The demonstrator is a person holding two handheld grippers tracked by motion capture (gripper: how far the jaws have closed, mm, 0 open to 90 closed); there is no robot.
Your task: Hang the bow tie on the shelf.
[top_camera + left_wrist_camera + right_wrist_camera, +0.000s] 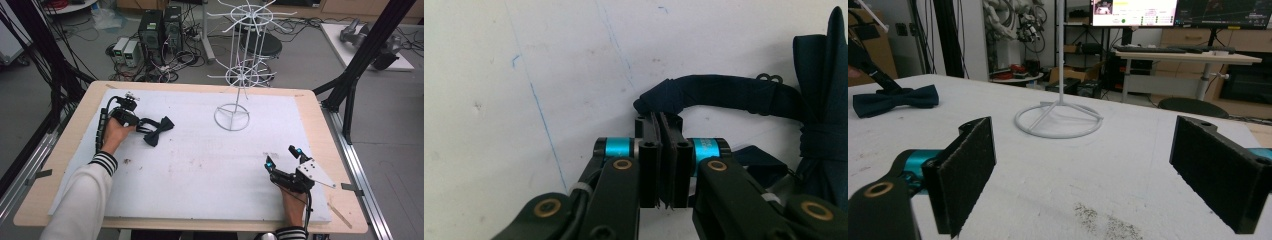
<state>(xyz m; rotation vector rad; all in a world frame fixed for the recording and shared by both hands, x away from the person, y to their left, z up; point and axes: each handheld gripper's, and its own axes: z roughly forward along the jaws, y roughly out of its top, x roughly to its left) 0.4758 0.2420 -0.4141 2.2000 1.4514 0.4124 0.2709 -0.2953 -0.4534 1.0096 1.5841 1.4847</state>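
While the left gripper (pixel 141 125) has its jaws pressed together on the strap (pixel 704 92) of the dark bow tie (pixel 159 130), the tie itself lies flat on the white mat (pixel 200 165), at the left of centre in the high view. The strap loops out of the jaws in the left gripper view and runs to the knot at the right edge of that frame. The right gripper (pixel 283 156) rests at the lower right of the high view with its jaws spread wide and nothing between them.

Progress, as judged: the work appears to be hanging the tie on the white wire rack (pixel 243 75), which stands at the upper centre of the mat. The grasp is made; the lift, the carry and the hanging on an arm of the rack are not yet done. Every arm of the rack that can be seen is bare.

Surface: the mat covers a pale wooden table (pixel 320 130) and carries faint blue pen lines and a patch of dark specks near the right gripper.

Room: computer towers (pixel 160 30) and tangled cables sit on the grey floor beyond the table; a black stool (pixel 260 46) stands behind the rack. Desks and monitors (pixel 1133 11) show in the right gripper view.
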